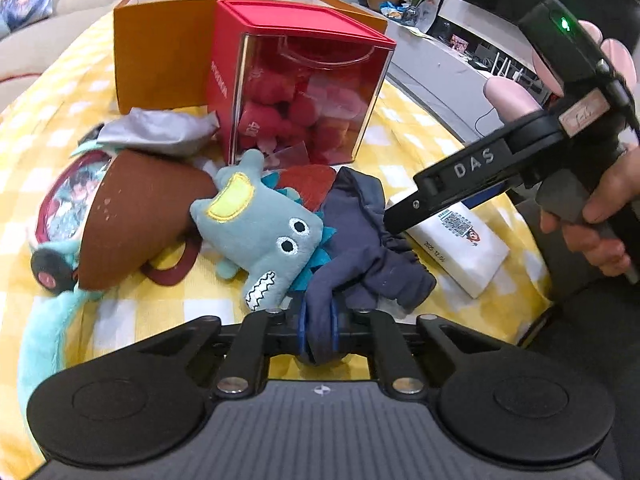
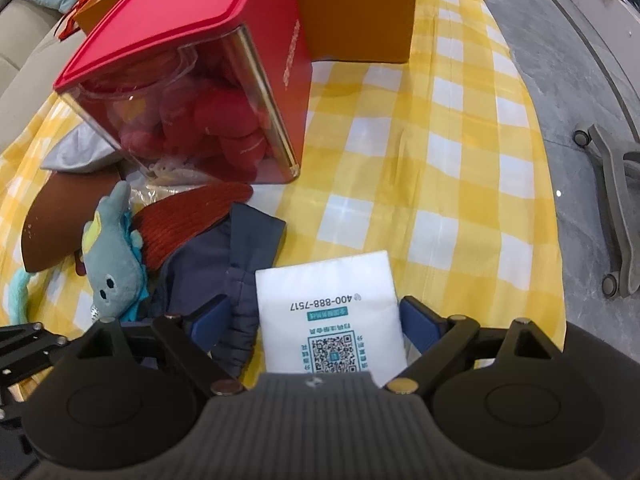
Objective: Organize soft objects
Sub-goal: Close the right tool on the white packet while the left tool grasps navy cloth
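Note:
My left gripper [image 1: 319,330] is shut on a fold of the navy blue cloth [image 1: 372,248], which lies bunched on the yellow checked tablecloth [image 1: 160,308]. A teal plush monster [image 1: 260,228] lies against the cloth's left side, by a brown cap [image 1: 136,216] and a rust knitted piece [image 1: 308,184]. My right gripper [image 2: 316,324] is open, its pads on either side of a white tissue pack [image 2: 332,308], with the navy cloth [image 2: 224,276] by the left pad. It shows from the side in the left wrist view [image 1: 390,220].
A red box with a clear front [image 1: 304,80] holding red plush stands behind the pile, with an orange box [image 1: 160,52] behind it. A grey cloth [image 1: 156,132] and a turquoise plush bag [image 1: 60,216] lie at the left. A chair base [image 2: 612,208] stands on the floor to the right.

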`<state>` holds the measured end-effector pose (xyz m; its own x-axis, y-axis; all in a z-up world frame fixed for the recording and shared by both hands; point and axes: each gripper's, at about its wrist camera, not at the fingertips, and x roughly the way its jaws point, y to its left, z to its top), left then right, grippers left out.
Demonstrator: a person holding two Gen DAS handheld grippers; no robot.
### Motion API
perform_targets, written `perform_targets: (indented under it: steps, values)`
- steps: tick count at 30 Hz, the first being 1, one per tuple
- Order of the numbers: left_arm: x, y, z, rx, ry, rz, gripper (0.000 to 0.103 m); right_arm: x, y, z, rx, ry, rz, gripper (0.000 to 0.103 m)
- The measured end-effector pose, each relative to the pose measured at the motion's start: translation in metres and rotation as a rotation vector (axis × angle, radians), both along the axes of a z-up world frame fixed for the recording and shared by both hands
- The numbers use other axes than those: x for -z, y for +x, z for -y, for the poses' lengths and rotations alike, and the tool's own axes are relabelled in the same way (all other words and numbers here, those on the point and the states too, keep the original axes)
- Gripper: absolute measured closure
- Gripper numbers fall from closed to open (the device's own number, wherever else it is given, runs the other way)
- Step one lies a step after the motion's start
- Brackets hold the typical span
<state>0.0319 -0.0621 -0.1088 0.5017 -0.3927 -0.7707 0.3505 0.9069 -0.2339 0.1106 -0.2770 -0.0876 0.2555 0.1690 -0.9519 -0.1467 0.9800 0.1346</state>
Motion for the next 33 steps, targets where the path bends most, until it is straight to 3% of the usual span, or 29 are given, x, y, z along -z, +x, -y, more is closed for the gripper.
perform_targets:
  steps: [7, 12, 15, 17, 20, 22, 23, 24, 25, 31, 32, 33]
  values:
    - [-0.026, -0.016, -0.018, -0.023, -0.005, -0.007, 0.092, -0.001, -0.002, 0.000, -0.003, -0.008, 0.007, 0.013]
    - [-0.033, -0.022, -0.051, -0.109, -0.041, -0.110, 0.091, 0.000, -0.003, -0.002, -0.013, -0.017, 0.010, 0.012]
    - [-0.031, -0.020, -0.069, -0.118, 0.030, -0.063, 0.089, 0.001, -0.004, -0.005, -0.029, -0.030, 0.009, 0.010]
    - [-0.022, -0.011, -0.080, -0.144, 0.091, -0.075, 0.089, 0.001, -0.006, -0.009, -0.045, -0.047, 0.012, 0.010]
    - [-0.016, -0.006, -0.097, -0.169, 0.041, -0.121, 0.084, 0.002, -0.006, -0.009, -0.047, -0.050, 0.014, 0.010]
    - [-0.021, -0.007, -0.094, -0.110, 0.019, -0.112, 0.062, 0.002, -0.005, -0.008, -0.044, -0.046, 0.012, 0.009]
    - [-0.024, -0.009, -0.090, -0.086, 0.017, -0.092, 0.047, 0.002, -0.005, -0.008, -0.045, -0.045, 0.011, 0.009]
    - [-0.025, -0.010, -0.087, -0.073, 0.017, -0.069, 0.039, 0.002, -0.004, -0.008, -0.046, -0.046, 0.010, 0.009]
    - [-0.025, -0.012, -0.084, -0.069, 0.020, -0.054, 0.039, 0.002, -0.004, -0.009, -0.048, -0.048, 0.010, 0.009]
    - [-0.012, -0.006, -0.077, -0.066, 0.018, -0.130, 0.047, 0.003, -0.005, -0.011, -0.055, -0.052, 0.010, 0.008]
    - [-0.010, -0.005, -0.078, -0.074, 0.012, -0.140, 0.061, 0.003, -0.005, -0.010, -0.054, -0.051, 0.011, 0.008]
    - [-0.010, -0.006, -0.078, -0.077, 0.014, -0.131, 0.084, 0.003, -0.005, -0.010, -0.053, -0.049, 0.011, 0.008]
